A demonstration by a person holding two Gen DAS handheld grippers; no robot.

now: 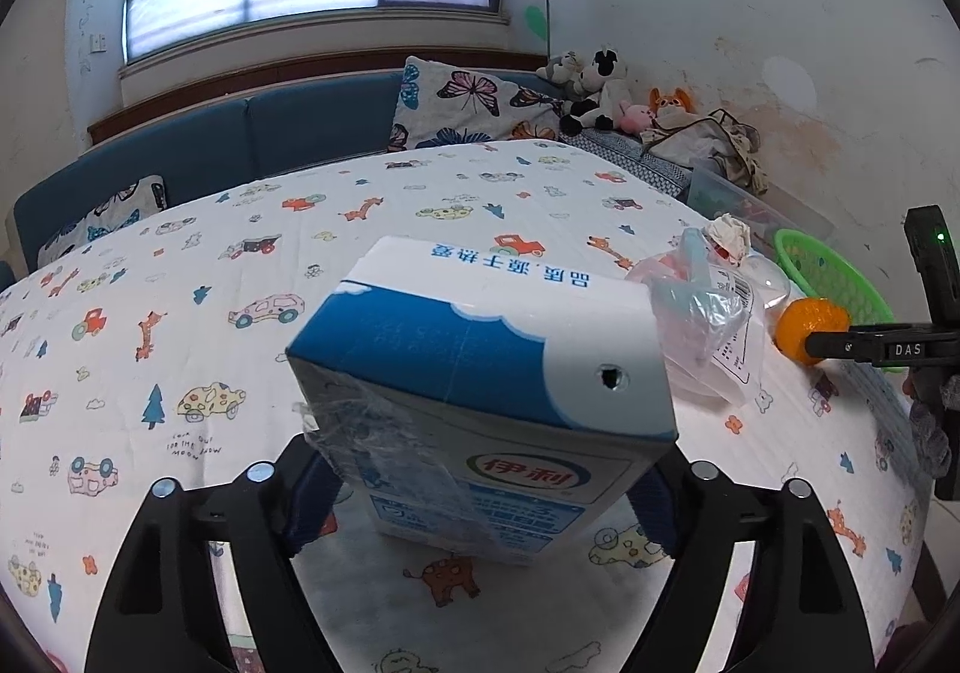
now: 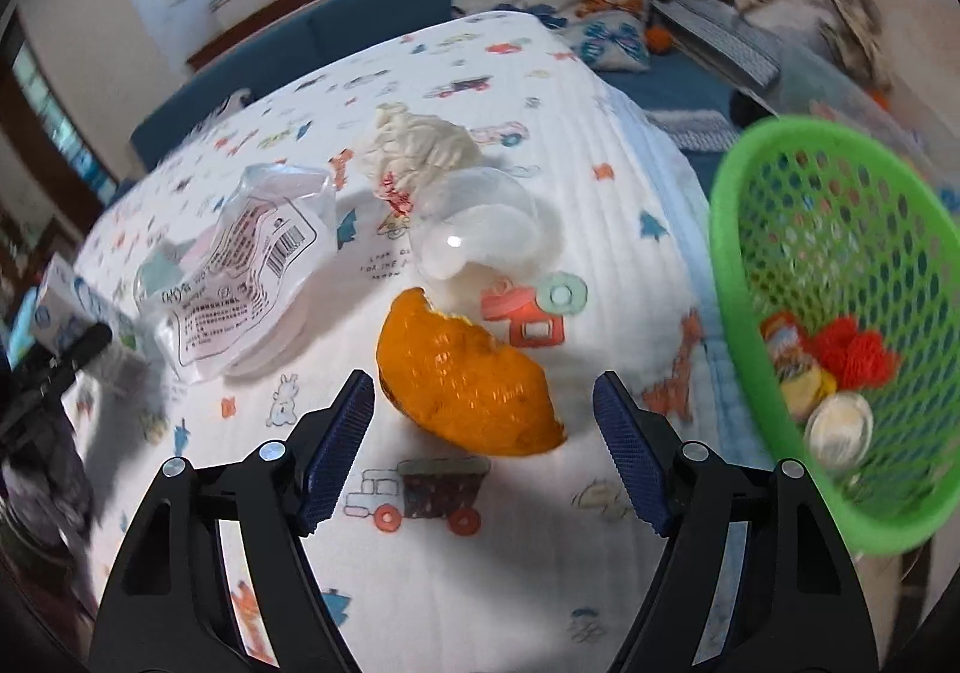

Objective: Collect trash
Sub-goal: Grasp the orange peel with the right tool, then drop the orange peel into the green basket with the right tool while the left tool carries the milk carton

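- Left gripper (image 1: 480, 493) clasps the blue-and-white milk carton (image 1: 480, 373) across its width, lifted tilted over the cartoon-print tablecloth (image 1: 240, 253); open cloth lies beyond
- Right gripper (image 2: 483, 439) stands released astride the orange peel (image 2: 465, 379), pads apart from it; green mesh basket (image 2: 750, 313) waits just right, overhanging the table's edge
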